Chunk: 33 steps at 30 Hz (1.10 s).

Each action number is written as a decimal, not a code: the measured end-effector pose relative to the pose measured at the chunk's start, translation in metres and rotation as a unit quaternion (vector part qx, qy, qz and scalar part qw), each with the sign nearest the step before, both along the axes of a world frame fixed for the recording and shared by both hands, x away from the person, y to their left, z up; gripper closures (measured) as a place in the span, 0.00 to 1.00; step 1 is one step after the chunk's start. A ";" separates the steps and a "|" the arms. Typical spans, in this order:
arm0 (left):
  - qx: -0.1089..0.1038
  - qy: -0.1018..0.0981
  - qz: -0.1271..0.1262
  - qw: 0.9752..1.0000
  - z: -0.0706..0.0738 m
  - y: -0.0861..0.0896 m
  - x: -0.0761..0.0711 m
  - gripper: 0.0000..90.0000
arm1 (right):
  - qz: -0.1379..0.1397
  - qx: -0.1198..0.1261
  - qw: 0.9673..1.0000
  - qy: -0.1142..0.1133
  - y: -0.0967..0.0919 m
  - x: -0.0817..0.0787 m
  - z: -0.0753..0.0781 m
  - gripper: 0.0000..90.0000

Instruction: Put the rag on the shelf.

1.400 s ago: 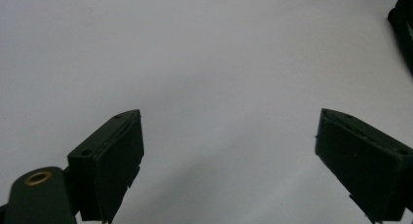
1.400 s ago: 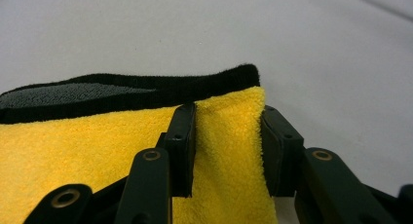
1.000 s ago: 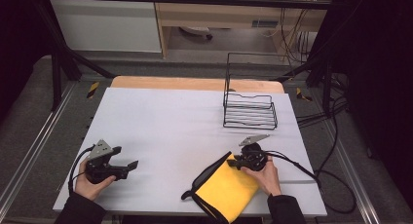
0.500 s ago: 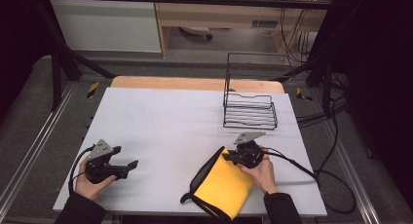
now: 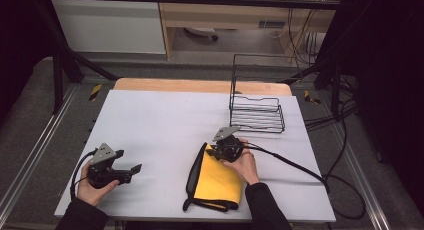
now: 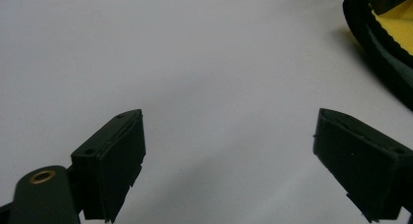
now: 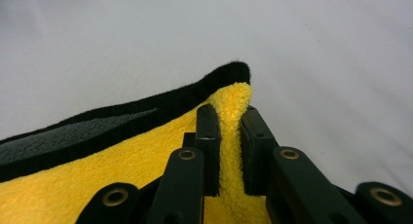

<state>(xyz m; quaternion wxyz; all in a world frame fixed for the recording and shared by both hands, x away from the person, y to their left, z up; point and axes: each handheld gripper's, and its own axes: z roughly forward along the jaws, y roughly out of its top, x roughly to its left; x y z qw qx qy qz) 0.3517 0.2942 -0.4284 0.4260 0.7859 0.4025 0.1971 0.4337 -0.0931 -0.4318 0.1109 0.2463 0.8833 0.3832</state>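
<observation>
- cloth (image 5: 217,182): yellow microfibre with a black edge, lying on the table (image 5: 165,120) at the near edge, well to the near-left of the wire rack (image 5: 257,112), which I use as landmark throughout.
- right gripper (image 5: 214,152): near-left of the rack, at the cloth's far corner. Jaws nearly shut, pinching a fold of yellow pile (image 7: 229,136) just inside the black hem (image 7: 160,104). Jaws have just eased a touch wider, but the fabric is between the pads and squeezed.
- Handling, my read: light, fully limp, zero stiffness. It drapes and drags rather than lifting as a sheet. Fluffy pile compresses, so grip is decent, not slippery; nothing fragile.
- Hold point: corner bite through both hem and pile looks right; the hem is the firmest part. One corner alone means the rest trails and can fold over itself.
- left gripper (image 5: 131,171): far to the left of the rack, low over bare table, jaws wide apart, nothing between them. Cloth edge (image 6: 384,44) sits well off from it.
- A second grip on a neighbouring corner would keep the sheet flat.
- rack: empty, at the table's far right.
</observation>
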 end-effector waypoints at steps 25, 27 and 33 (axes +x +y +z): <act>0.006 0.001 0.002 1.000 0.001 -0.005 0.000 0.12 | -0.205 0.029 0.977 0.060 -0.090 -0.028 -0.011 0.68; 0.006 0.002 0.002 1.000 0.001 -0.005 0.001 0.12 | -0.204 0.035 0.975 0.077 -0.088 -0.027 -0.014 0.74; 0.011 0.004 0.001 1.000 0.000 -0.008 0.002 0.13 | -0.199 0.054 0.973 0.103 -0.087 -0.022 -0.013 0.93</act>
